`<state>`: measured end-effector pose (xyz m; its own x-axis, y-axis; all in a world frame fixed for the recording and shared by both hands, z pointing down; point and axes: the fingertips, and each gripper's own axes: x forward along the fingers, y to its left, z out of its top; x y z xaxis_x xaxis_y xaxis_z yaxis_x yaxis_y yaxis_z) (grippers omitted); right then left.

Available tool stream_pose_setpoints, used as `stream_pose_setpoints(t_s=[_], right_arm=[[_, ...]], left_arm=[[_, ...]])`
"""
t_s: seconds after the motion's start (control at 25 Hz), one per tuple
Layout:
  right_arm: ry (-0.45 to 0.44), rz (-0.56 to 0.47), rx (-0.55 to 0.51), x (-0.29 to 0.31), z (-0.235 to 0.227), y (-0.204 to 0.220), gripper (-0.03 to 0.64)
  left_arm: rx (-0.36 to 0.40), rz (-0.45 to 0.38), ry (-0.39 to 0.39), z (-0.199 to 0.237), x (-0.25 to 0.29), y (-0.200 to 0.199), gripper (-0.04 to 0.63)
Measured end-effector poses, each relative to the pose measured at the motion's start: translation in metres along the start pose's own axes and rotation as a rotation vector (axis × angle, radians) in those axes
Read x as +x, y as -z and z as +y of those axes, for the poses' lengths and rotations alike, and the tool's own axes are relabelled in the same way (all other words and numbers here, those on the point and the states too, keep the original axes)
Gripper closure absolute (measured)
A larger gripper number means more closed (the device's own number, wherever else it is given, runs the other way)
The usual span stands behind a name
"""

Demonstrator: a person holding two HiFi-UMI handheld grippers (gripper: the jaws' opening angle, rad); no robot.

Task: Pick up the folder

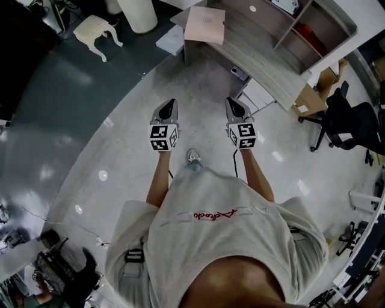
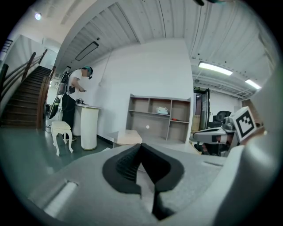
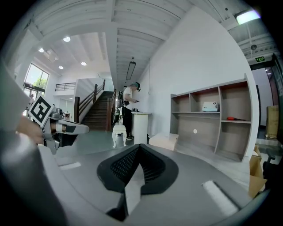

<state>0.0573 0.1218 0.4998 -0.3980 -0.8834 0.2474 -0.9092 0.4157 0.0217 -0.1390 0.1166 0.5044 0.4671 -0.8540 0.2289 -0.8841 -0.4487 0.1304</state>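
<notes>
A pale pink folder (image 1: pixel 204 25) lies flat on the near corner of a low grey desk (image 1: pixel 264 57), far ahead of both grippers. It also shows as a flat pale slab in the left gripper view (image 2: pixel 128 137) and in the right gripper view (image 3: pixel 164 141). My left gripper (image 1: pixel 172 103) and right gripper (image 1: pixel 231 101) are held side by side above the floor, pointing toward the desk. Each has its jaws closed to a point with nothing between them (image 2: pixel 140 145) (image 3: pixel 139 145).
A grey open shelf unit (image 1: pixel 316 30) stands behind the desk. A white stool (image 1: pixel 96 33) and a white round pedestal (image 1: pixel 138 12) stand to the left, with a person (image 2: pixel 73 99) working there. A black office chair (image 1: pixel 355 123) and a cardboard box (image 1: pixel 310 102) are at the right.
</notes>
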Motion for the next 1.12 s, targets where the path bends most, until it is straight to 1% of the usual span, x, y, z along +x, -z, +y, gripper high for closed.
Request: stream_pose_setpoints(t_s=[0.24,0.56,0.76,1.12], right_arm=[[0.022,0.000,0.006,0.042,-0.008,-0.012,0.611],[0.050,-0.008,0.006,0.081,-0.017,-0.020,0.611],[0.067,0.010,0.019,0.090,-0.024,-0.013,0.611],[0.070,0.029,0.058,0.106,-0.034,0.002,0.611]], left_arm=[[-0.005,0.009,0.019,0.031,0.034,-0.009,0.595],[0.013,0.004,0.059,0.059,0.073,-0.023,0.595],[0.014,0.014,0.076,0.062,0.089,-0.022,0.595],[0.019,0.046,0.099,0.060,0.115,-0.012,0.595]])
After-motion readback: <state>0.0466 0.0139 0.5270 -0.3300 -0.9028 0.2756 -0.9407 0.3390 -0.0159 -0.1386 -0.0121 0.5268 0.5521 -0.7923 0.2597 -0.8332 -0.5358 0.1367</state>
